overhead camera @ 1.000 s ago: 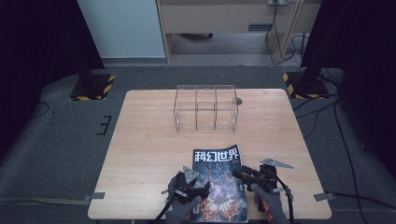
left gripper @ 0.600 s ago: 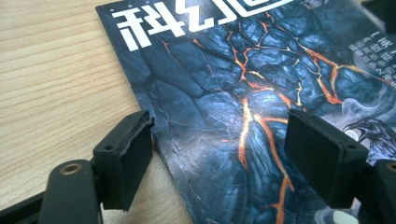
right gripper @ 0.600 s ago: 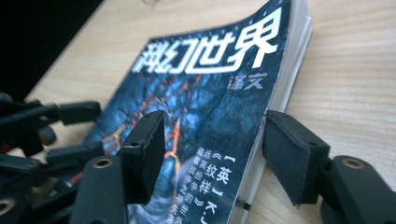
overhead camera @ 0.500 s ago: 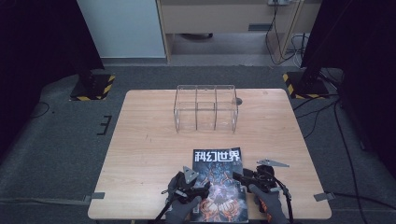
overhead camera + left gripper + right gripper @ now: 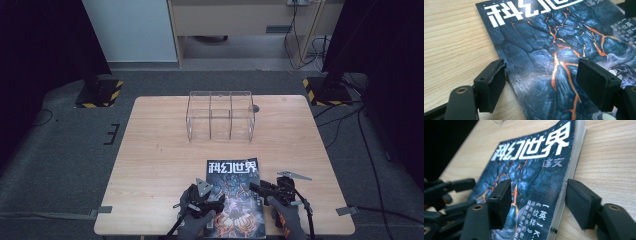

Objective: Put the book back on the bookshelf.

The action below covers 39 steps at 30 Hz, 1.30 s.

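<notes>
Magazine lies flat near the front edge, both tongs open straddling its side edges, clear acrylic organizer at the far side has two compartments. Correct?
Nearly. The clear acrylic organizer has three compartments, not two: the high view shows two inner dividers. The rest holds: the magazine lies flat near the front edge, and the left tongs and right tongs stand open, straddling its side edges.

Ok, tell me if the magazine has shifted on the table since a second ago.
No. The magazine lies at the same spot below the clear rack, near the table's front edge.

right tool | jaws just closing | astride magazine edge, apart
</notes>
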Tool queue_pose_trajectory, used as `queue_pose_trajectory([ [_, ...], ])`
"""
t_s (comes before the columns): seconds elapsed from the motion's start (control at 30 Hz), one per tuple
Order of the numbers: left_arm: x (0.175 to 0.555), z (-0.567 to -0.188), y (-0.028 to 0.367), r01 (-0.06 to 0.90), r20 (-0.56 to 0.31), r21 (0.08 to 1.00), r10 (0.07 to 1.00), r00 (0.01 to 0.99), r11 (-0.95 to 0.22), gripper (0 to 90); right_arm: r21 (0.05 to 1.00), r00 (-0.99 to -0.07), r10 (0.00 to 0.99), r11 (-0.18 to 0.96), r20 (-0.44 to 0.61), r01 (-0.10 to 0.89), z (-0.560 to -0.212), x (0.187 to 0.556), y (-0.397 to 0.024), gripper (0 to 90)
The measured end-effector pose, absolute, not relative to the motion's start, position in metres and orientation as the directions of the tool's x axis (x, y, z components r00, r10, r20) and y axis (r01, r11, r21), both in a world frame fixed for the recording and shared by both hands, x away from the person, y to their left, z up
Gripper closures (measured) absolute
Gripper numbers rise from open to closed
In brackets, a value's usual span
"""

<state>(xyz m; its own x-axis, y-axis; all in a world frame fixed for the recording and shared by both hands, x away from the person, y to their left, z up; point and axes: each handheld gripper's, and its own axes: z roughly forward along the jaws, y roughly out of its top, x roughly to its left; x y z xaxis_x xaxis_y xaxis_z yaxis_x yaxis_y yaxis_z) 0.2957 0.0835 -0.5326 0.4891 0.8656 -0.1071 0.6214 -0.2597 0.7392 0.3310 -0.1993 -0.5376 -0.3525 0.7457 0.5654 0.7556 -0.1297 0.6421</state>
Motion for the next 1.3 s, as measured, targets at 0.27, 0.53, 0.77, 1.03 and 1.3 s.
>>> queue_pose_trajectory([
  [0.27, 0.296, -0.533, 0.084, 0.621, -0.108, 0.739, 0.865, 0.49, -0.26, 22.4, 0.656, -0.423, 0.688, -0.102, 0.589, 0.748, -0.53, 0.328, -0.19, 42.7],
  [0.53, 0.296, -0.533, 0.084, 0.62, -0.109, 0.74, 0.863, 0.493, -0.261, 22.4, 0.678, -0.452, 0.647, -0.139, 0.614, 0.722, -0.52, 0.328, -0.206, 42.2],
  [0.77, 0.296, -0.533, 0.084, 0.619, -0.108, 0.741, 0.863, 0.493, -0.261, 22.4, 0.678, -0.452, 0.686, -0.083, 0.57, 0.73, -0.523, 0.331, -0.206, 40.5],
  [1.03, 0.296, -0.533, 0.085, 0.618, -0.108, 0.741, 0.861, 0.496, -0.263, 22.4, 0.674, -0.418, 0.767, -0.026, 0.487, 0.738, -0.533, 0.336, -0.203, 35.6],
  [1.3, 0.296, -0.533, 0.085, 0.618, -0.108, 0.741, 0.862, 0.495, -0.262, 22.4, 0.688, -0.436, 0.774, 0.002, 0.459, 0.726, -0.537, 0.335, -0.194, 36.2],
])
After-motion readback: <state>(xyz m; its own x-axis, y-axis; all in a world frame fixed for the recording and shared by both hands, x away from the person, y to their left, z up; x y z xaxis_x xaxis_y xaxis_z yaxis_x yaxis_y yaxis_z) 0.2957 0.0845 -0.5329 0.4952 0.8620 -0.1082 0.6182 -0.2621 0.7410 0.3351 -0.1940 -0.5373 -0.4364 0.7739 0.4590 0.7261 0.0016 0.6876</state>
